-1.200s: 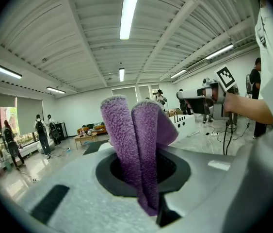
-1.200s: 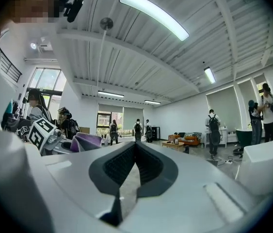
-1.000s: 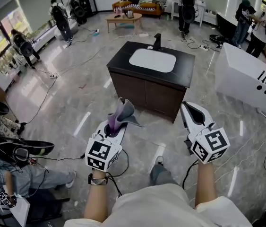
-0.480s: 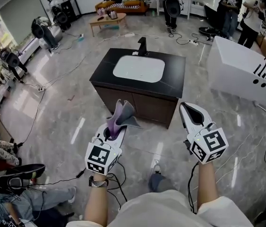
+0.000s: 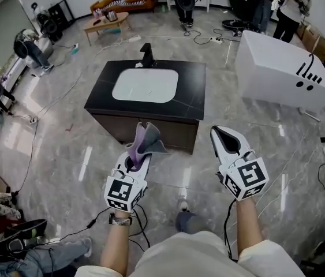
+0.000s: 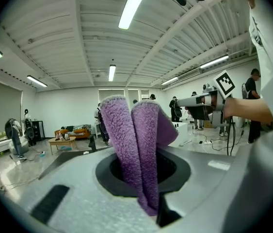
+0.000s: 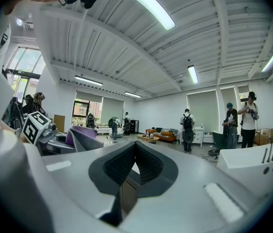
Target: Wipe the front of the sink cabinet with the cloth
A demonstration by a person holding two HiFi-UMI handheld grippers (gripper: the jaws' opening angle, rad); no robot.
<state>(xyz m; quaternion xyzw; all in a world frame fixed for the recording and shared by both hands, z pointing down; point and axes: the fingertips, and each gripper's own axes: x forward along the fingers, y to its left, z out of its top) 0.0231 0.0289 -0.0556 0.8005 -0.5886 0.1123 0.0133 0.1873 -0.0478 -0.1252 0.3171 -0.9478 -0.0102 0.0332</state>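
The left gripper (image 5: 137, 156) is clamped on the purple cloth (image 5: 145, 138). The jaws are closed on its lower folds, so the free end stands up past the tips as a loose wiping pad. The cloth is aimed at the dark front of the sink cabinet (image 5: 180, 133), which suggests the approach step, with wiping not yet begun.

The right gripper (image 5: 224, 137) has its jaws together with nothing between them. It is held beside the left gripper, probably idle and kept out of the way.

From the head view the cabinet front is steeply foreshortened and the cloth covers its middle. Whether cloth and panel touch cannot be confirmed. No handles or soiling can be made out. In the left gripper view the cloth blocks most of the scene ahead.
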